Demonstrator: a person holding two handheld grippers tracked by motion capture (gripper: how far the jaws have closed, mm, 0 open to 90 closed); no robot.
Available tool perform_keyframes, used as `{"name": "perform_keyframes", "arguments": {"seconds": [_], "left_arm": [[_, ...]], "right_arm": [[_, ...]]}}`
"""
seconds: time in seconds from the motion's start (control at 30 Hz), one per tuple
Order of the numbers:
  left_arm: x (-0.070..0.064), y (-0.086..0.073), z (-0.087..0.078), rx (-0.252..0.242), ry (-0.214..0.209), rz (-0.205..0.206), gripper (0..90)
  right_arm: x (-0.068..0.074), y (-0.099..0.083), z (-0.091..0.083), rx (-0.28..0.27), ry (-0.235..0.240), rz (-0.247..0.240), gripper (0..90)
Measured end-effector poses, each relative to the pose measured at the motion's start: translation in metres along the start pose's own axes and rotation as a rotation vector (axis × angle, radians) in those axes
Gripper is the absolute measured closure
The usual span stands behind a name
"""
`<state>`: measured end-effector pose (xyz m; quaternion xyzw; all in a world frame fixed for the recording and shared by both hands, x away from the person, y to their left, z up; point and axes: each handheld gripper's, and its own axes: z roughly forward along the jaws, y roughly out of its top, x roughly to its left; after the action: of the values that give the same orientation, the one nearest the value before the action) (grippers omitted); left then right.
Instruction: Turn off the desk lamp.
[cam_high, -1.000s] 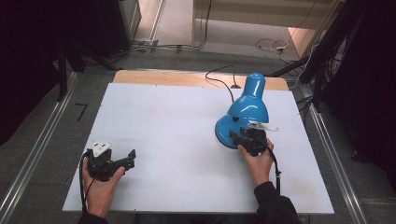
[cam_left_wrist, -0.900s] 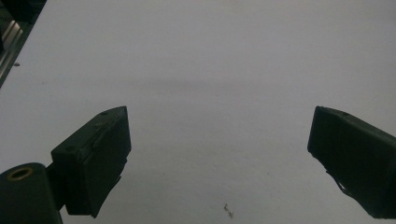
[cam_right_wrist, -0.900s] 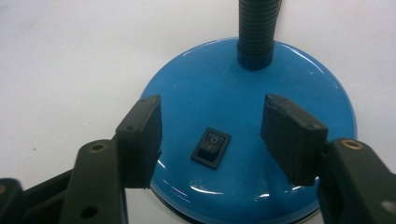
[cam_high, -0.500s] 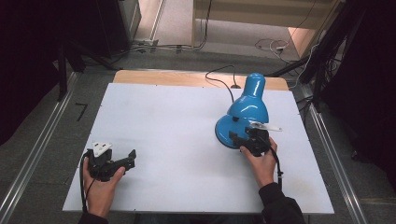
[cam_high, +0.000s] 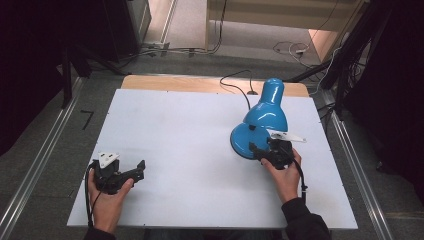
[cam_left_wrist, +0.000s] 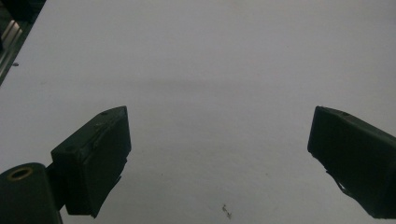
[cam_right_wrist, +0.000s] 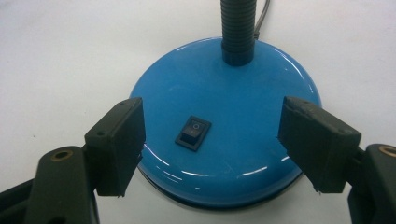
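Lamp (cam_high: 265, 117), blue, with round base (cam_right_wrist: 224, 121) and black rocker switch (cam_right_wrist: 193, 132) on top; we find it standing at the right side of the white table (cam_high: 190, 130), black gooseneck (cam_right_wrist: 238, 28) rising from the base's far edge. Our right gripper (cam_right_wrist: 210, 144) sits over the near part of the base, jaws wide, one to each side of the switch, gripping nothing. Our left gripper (cam_high: 131, 175) lies low at the table's near left, well apart from the lamp, jaws wide over bare tabletop.
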<state>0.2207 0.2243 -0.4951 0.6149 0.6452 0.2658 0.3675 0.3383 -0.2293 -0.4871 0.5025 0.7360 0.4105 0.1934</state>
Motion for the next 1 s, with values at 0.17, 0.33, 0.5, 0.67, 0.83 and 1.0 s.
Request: {"name": "perform_keyframes", "arguments": {"seconds": [0.17, 0.33, 0.5, 0.67, 0.83, 1.0], "left_arm": [[0.0, 0.0, 0.0, 0.0, -0.001, 0.001, 6.8], [0.0, 0.0, 0.0, 0.0, -0.001, 0.0, 6.8], [0.0, 0.0, 0.0, -0.001, -0.001, 0.0, 6.8], [0.0, 0.0, 0.0, -0.001, 0.0, 0.001, 6.8], [0.0, 0.0, 0.0, -0.002, -0.001, -0.002, 6.8], [0.0, 0.0, 0.0, -0.001, 0.0, 0.0, 6.8]], "right_arm": [[-0.002, -0.002, -0.005, 0.003, 0.001, -0.003, 21.5], [-0.004, -0.003, -0.01, 0.006, -0.003, -0.008, 21.5], [-0.009, -0.004, -0.016, 0.004, -0.012, -0.016, 21.5], [-0.013, -0.006, -0.02, 0.009, -0.026, -0.018, 21.3], [-0.018, -0.008, -0.027, 0.004, -0.031, -0.021, 21.3], [-0.022, -0.009, -0.035, -0.002, -0.031, -0.023, 21.1]]}}
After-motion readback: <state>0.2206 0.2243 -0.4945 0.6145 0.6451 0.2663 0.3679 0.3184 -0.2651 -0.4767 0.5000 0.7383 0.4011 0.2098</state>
